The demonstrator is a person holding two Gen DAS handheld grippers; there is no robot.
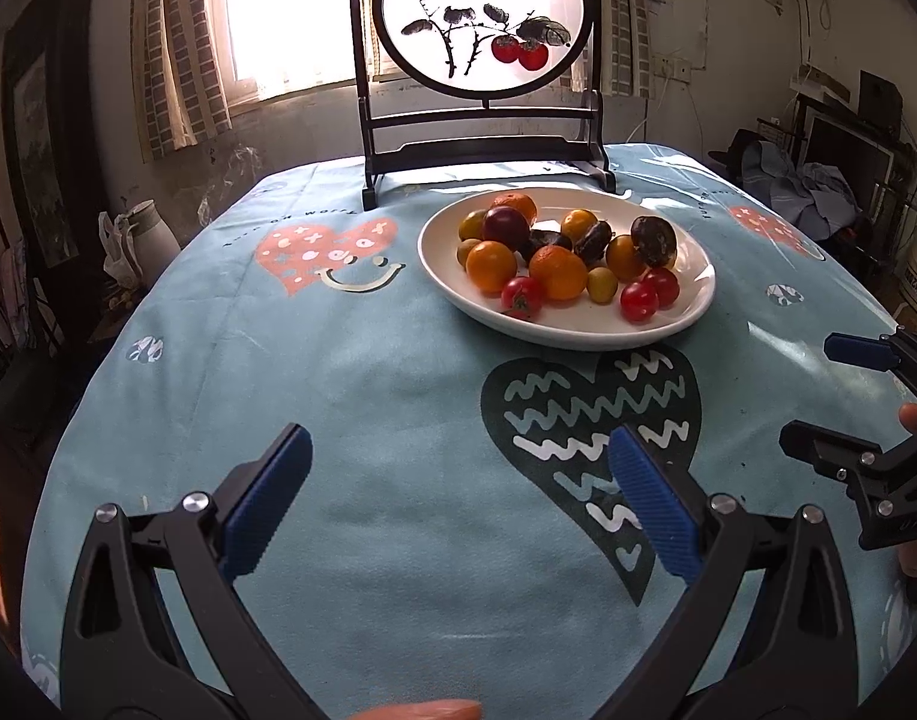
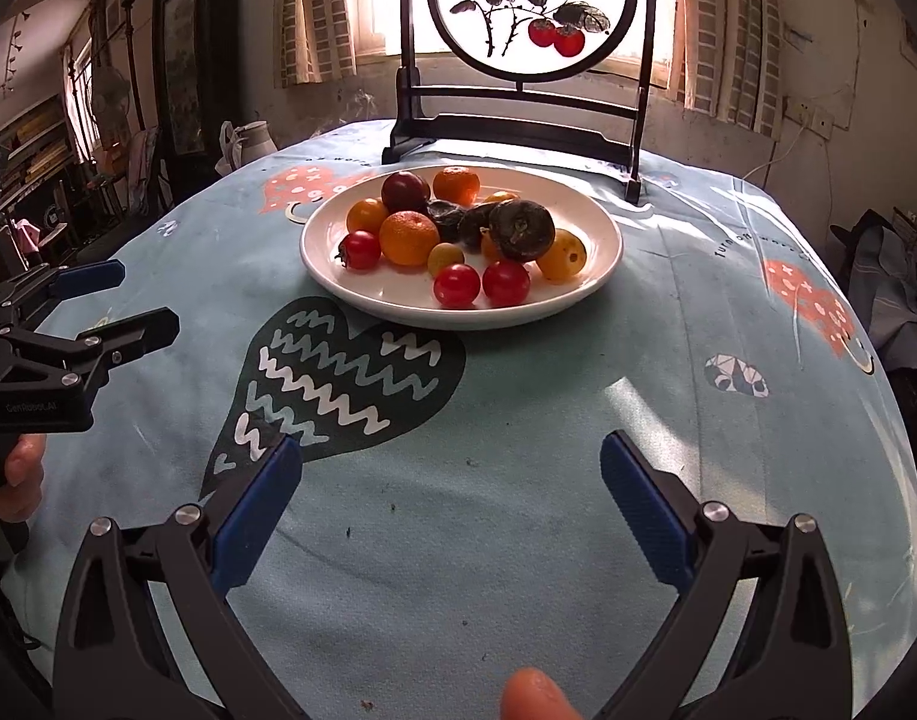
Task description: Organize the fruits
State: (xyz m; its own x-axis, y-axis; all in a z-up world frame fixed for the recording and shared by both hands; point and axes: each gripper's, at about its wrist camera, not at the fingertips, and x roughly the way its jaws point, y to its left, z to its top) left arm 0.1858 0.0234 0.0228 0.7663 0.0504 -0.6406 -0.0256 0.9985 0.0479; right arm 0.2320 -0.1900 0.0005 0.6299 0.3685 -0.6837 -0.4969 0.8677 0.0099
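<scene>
A white plate on the blue tablecloth holds mixed fruit: oranges, red tomatoes, dark plums and small yellow-green fruits. The plate also shows in the right wrist view, with a dark plum and red tomatoes. My left gripper is open and empty, above the cloth well short of the plate. My right gripper is open and empty, also short of the plate. Each gripper shows at the edge of the other's view: the right one and the left one.
A dark wooden stand with a round painted screen stands on the table behind the plate. The tablecloth carries heart prints. A white jug and clutter sit beyond the table's left edge, bundled cloth to the right.
</scene>
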